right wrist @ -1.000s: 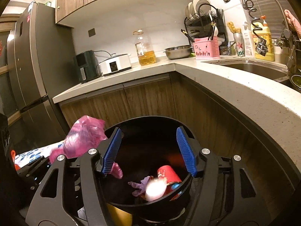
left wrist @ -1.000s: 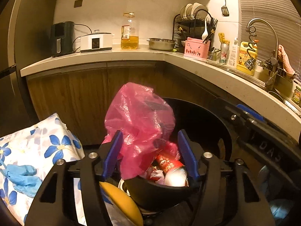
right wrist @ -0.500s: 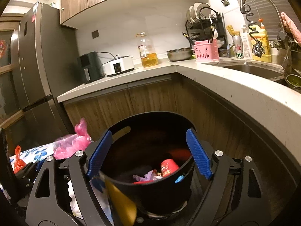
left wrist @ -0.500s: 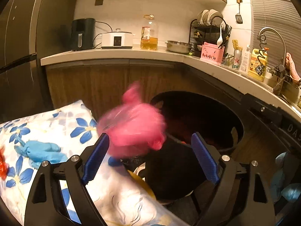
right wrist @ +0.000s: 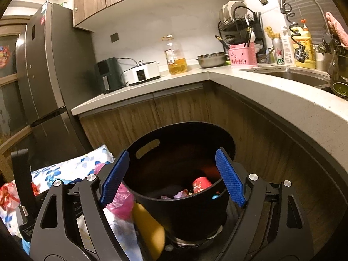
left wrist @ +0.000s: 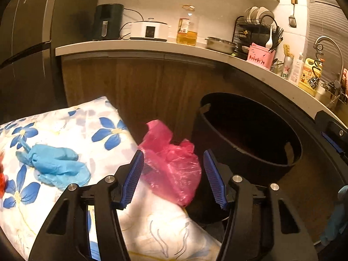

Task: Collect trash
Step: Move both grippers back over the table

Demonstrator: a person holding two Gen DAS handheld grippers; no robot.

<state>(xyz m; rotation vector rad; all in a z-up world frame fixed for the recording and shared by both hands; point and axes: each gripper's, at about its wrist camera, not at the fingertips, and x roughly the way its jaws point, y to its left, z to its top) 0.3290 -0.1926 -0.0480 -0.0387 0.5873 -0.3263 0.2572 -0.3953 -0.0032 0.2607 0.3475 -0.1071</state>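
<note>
A crumpled pink plastic bag (left wrist: 171, 169) lies on the edge of a blue-flowered cloth (left wrist: 104, 130), just left of the black bin (left wrist: 256, 174). My left gripper (left wrist: 173, 153) straddles the bag. Its jaws are closing and the right pad still stands clear of the plastic. A blue glove (left wrist: 54, 165) rests on the cloth further left. In the right wrist view my right gripper (right wrist: 171, 152) hangs open over the near rim of the bin (right wrist: 184, 215). A red cup (right wrist: 199, 184) and scraps lie inside. The pink bag (right wrist: 121, 204) shows beside the bin.
A yellow object (right wrist: 148, 228) leans against the bin's left side. Wooden cabinets (right wrist: 174, 113) and a curved counter (right wrist: 282, 100) wrap behind and to the right of the bin. A dark fridge (right wrist: 50, 76) stands at the left. A red bag (right wrist: 7, 195) lies on the cloth.
The pink bag went from between my left jaws above the bin to the cloth beside it. My left gripper swung left and down, opened wide, then narrowed. My right jaws widened.
</note>
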